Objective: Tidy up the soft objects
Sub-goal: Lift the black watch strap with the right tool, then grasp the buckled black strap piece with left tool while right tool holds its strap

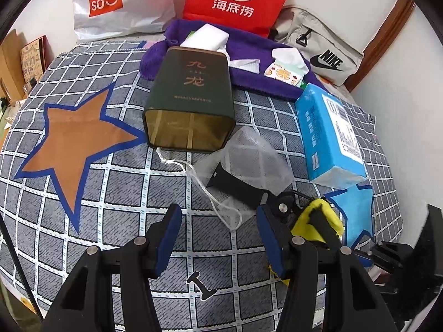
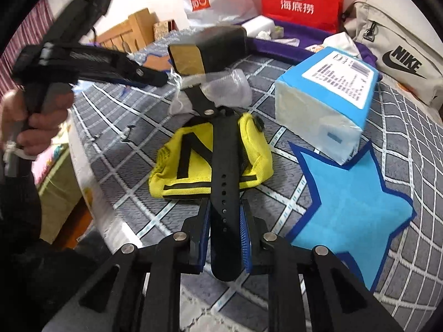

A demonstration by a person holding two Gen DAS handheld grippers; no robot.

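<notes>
Looking across the grid-patterned cover (image 1: 116, 166) from left to right, we note an orange star patch (image 1: 74, 138), then a dark green tin (image 1: 191, 102) lying on its side with its open mouth facing us. Just in front of the tin lies a white mesh drawstring pouch (image 1: 249, 149), its cord trailing toward us.

Our left tool (image 1: 218, 232) hangs above the cover with its blue pads apart and nothing between them. In the right wrist view a hand (image 2: 30, 127) grips its handle at the left edge.

Our right tool (image 2: 225, 221) is clamped on a black watch strap (image 2: 225, 177), which runs from between the pads up over a yellow fabric piece with black stripes (image 2: 249, 160) to the mesh pouch. The strap's far end lies on the pouch.

Further right lies a blue tissue pack (image 2: 326, 94), and near it a light blue star patch (image 2: 349, 202). Behind, a purple towel (image 1: 257, 77) carries smaller tissue packets.
</notes>
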